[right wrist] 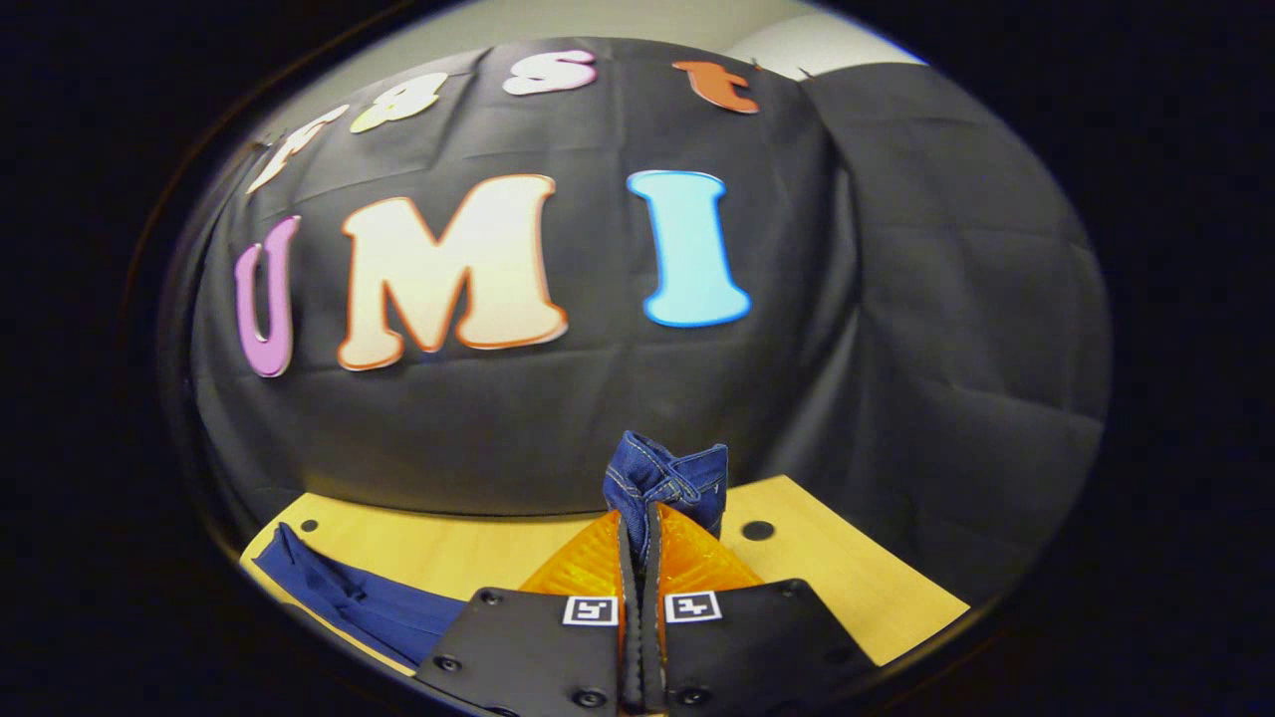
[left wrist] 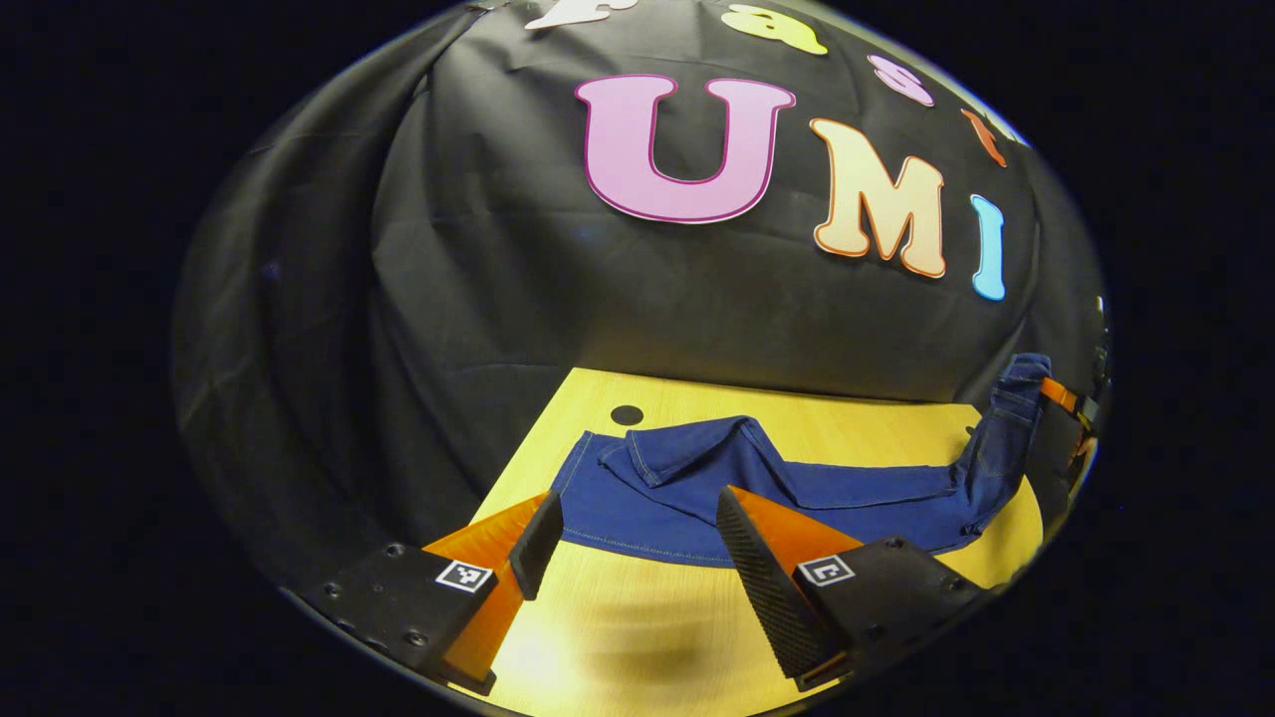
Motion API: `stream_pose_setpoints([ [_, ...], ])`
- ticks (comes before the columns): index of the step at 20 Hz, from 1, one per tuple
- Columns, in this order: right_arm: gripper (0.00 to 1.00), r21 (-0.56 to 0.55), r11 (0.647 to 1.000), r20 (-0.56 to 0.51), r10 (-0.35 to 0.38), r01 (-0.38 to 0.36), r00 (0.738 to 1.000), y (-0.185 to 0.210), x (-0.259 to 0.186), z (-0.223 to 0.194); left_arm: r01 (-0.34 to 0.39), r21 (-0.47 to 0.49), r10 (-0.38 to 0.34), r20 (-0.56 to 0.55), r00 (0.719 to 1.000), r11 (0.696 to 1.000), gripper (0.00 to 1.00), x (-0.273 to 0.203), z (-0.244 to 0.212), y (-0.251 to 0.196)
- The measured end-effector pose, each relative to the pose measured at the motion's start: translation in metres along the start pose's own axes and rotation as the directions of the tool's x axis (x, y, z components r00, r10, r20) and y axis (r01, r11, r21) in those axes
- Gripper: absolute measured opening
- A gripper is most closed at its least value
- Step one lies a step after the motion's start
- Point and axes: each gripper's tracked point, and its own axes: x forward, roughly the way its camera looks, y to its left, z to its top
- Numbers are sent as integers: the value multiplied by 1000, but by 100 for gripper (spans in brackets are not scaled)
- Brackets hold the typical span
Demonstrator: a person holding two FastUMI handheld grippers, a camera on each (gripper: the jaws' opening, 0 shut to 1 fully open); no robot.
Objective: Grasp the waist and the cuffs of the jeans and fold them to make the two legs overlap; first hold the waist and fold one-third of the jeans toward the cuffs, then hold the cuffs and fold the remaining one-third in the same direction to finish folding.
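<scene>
Dark blue jeans (left wrist: 757, 488) lie stretched across a yellow wooden table (left wrist: 618, 637). The wide end, with a flap folded over, is at the left. My left gripper (left wrist: 637, 503) hovers open over the near edge of that wide end, with nothing between its fingers. The narrow leg end rises off the table at the far right, where the right gripper (left wrist: 1071, 401) holds it up. In the right gripper view, my right gripper (right wrist: 637, 518) is shut on that bunched denim end (right wrist: 667, 478), which sticks up above the fingertips. The rest of the jeans (right wrist: 359, 602) trails down to the left.
The booth's black cloth wall stands right behind the table's far edge. A round dark hole (left wrist: 627, 414) marks the tabletop beyond the jeans, and another hole (right wrist: 758, 530) lies to the right of the right gripper. Bare tabletop (right wrist: 857, 588) lies on that side.
</scene>
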Motion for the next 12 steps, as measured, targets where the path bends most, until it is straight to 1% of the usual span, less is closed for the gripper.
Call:
stream_pose_setpoints([
  [1,5,-13,999,1,31,-31,1000,-7,4,-2,3,1,-3,-11,1000,1000,95,3,-2,3],
  [2,5,-14,998,-1,55,-55,998,-8,-11,1,6,3,-6,-18,1000,1000,95,5,-3,6],
  [3,3,-17,997,-4,79,-79,997,-11,-14,1,11,6,-11,-23,1000,1000,95,9,-2,8],
  [4,5,-22,994,-7,102,-102,995,-14,-18,2,17,10,-16,-28,999,1000,95,13,-2,11],
  [5,3,-28,991,-18,128,-128,992,-18,-13,1,20,15,-20,-38,999,1000,95,17,-3,13],
  [7,3,-39,983,-48,179,-181,983,-14,-5,-10,30,23,-28,-58,998,999,95,26,-5,19],
  [10,3,-45,969,-124,238,-245,963,-15,-7,-21,61,14,-60,-84,995,998,95,43,-11,27],
  [12,3,-49,960,-196,263,-277,945,-11,-7,-52,88,-15,-89,-109,990,996,95,59,-17,30],
])
